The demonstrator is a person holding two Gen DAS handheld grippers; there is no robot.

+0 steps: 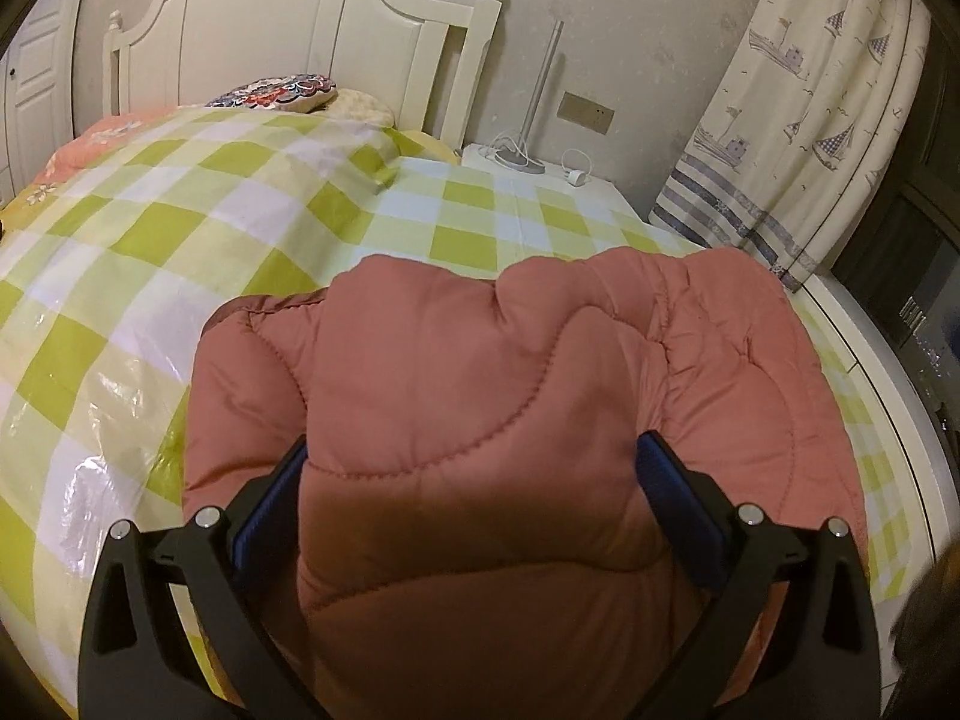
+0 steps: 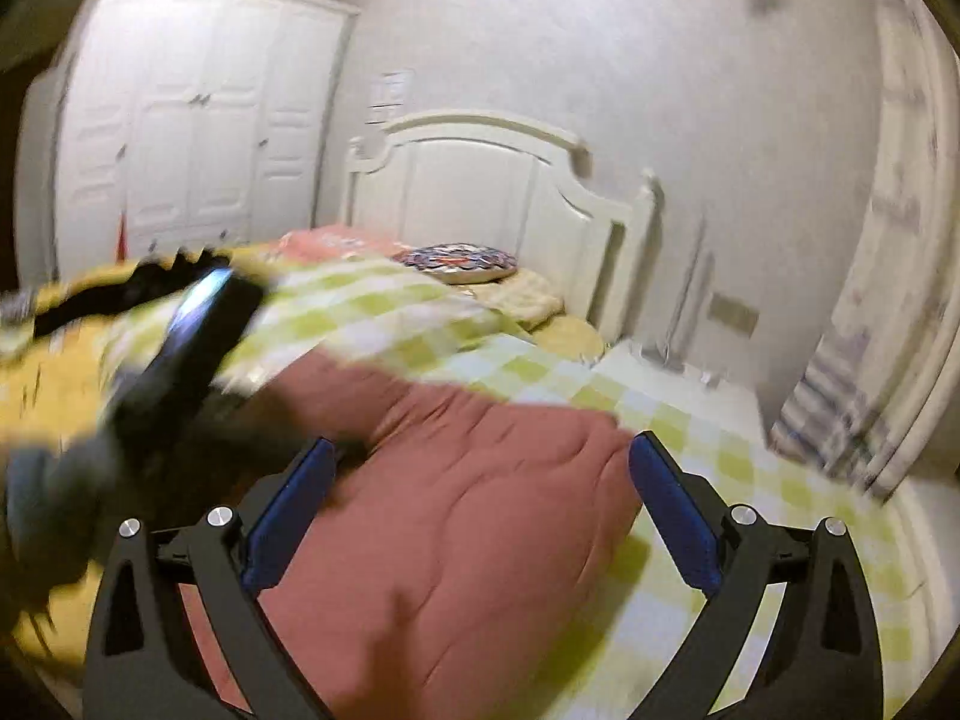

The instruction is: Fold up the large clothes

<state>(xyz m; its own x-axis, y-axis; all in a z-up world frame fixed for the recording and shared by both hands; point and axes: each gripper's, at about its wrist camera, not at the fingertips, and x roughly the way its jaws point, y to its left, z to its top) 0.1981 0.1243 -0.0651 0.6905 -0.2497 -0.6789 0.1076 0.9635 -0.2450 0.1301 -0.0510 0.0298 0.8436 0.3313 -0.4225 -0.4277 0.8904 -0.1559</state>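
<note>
Salmon quilted jacket (image 1: 480, 396) lies bunched on the bed (image 1: 180, 252); your left gripper (image 1: 474, 468) straddles a fold unclenched, right gripper (image 2: 480, 468) released above. Next, pinch an edge.

Dim; right view seemingly motion-blurred.

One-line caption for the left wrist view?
Left gripper, jaws spread wide, straddles a puffy pink quilted jacket lying on a green-checked bed cover.

Bare checked bedspread (image 1: 468, 222) beyond jacket (image 1: 480, 372); pillows (image 1: 282, 93) possibly obstructing.
</note>
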